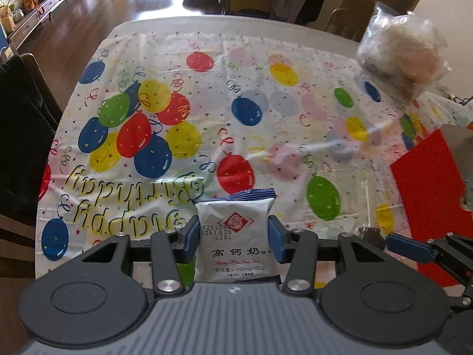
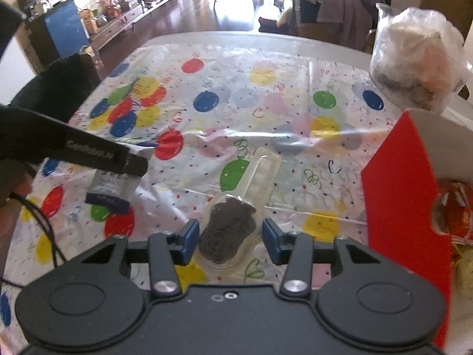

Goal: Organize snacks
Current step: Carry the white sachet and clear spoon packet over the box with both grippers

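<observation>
My left gripper is shut on a white biscuit packet with a blue crimped edge, held upright above the table. From the right wrist view that left gripper is at the left, with the packet hanging under it. My right gripper is shut on a clear-wrapped dark brown lollipop, its blue pads against the wrapper's sides and the stick pointing away. The lollipop also shows at the lower right of the left wrist view, beside a blue finger.
A red cardboard box stands open at the right with orange snack packs inside. A clear bag of mixed snacks sits at the far right. The table wears a balloon-print cloth. A dark-draped chair stands at its left edge.
</observation>
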